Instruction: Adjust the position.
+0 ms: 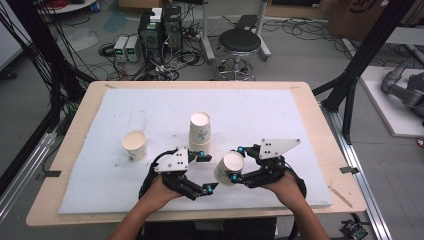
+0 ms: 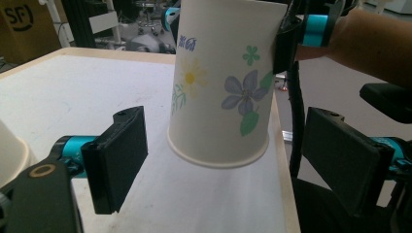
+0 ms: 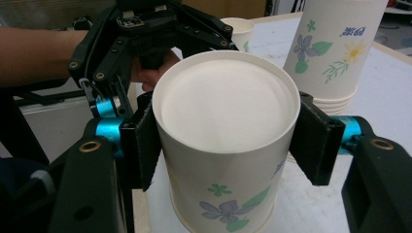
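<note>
My right gripper (image 1: 236, 164) is shut on a flowered paper cup (image 1: 228, 168), held bottom-up just above the mat; its pads clamp the cup's sides (image 3: 226, 111) near the base. My left gripper (image 1: 207, 173) stands open just left of that cup, nothing between its pads. Along its jaws the held cup (image 2: 221, 87) hangs ahead, rim down, apart from both pads. A stack of inverted flowered cups (image 1: 200, 131) stands mid-table behind the left gripper and appears again as the stack (image 3: 335, 48). A single upright cup (image 1: 134, 145) sits to the left.
A white mat (image 1: 150, 105) covers the wooden table (image 1: 320, 125). Both forearms come in over the table's near edge. Beyond the table are a stool (image 1: 239, 42), computer boxes and cables on the floor.
</note>
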A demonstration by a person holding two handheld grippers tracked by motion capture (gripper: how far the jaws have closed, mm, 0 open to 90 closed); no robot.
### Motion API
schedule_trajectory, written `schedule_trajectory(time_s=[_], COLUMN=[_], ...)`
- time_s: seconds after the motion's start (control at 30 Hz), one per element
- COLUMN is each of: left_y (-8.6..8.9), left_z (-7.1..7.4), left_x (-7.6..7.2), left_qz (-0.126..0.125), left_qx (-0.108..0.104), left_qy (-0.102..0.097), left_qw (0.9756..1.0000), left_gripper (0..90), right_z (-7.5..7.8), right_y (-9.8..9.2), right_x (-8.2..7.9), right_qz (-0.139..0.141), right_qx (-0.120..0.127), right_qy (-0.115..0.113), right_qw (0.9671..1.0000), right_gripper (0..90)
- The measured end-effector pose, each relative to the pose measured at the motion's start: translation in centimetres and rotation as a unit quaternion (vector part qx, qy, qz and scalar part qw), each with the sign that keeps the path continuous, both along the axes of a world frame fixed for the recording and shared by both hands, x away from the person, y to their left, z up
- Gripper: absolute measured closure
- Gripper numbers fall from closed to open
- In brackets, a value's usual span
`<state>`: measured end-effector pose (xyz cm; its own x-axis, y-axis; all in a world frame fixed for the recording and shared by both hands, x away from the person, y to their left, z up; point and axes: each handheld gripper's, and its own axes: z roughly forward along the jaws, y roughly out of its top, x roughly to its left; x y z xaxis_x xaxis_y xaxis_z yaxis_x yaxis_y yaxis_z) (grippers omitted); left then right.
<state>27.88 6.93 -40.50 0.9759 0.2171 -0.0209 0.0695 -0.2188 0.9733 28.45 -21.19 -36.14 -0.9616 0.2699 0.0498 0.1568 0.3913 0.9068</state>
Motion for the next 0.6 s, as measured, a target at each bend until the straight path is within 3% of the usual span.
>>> schedule_trajectory(time_s=[0.6], left_y=[-2.6], left_z=[-0.5], left_x=[0.7], left_qz=[-0.024], left_qx=[0.015], left_qy=[0.003], left_qw=[0.9996], left_gripper=[16.9], right_z=[-0.1], right_y=[0.3], right_x=[-0.1], right_qz=[0.015], right_qx=[0.004], right_qy=[0.005], right_qw=[0.9999], right_gripper=[35.7])
